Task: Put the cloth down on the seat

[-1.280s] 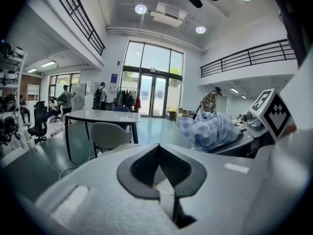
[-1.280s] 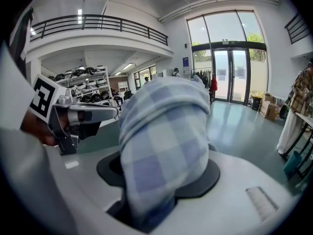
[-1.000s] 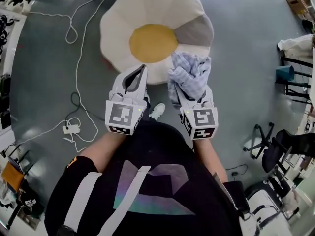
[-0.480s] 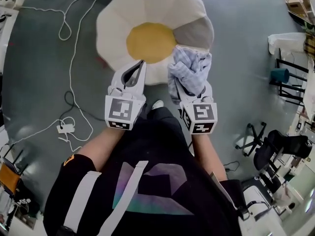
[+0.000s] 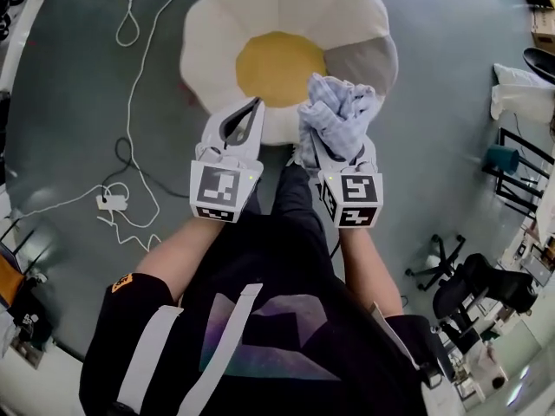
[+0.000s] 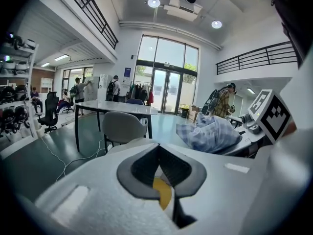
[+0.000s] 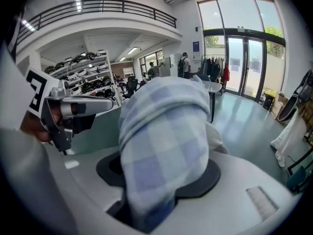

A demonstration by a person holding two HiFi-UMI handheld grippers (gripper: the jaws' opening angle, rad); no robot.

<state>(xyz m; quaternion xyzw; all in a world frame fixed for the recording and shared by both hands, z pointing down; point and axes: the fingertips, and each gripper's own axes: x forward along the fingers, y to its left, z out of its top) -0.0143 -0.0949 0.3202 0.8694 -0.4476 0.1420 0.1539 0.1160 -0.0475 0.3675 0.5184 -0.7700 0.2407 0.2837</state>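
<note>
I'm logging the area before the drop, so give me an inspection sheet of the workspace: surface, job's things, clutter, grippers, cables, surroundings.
Surface: grey floor; the round seat stands on it.
Job's things: cloth bunched up, over the seat's near edge, not yet put down.
Clutter: nothing seen on the seat.
Grippers: left gripper jaws together, empty; right gripper jaws shut on the cloth.
Cables: white cable loops on the floor left of the seat, by a power strip.
Surroundings: office chairs at right.
</note>
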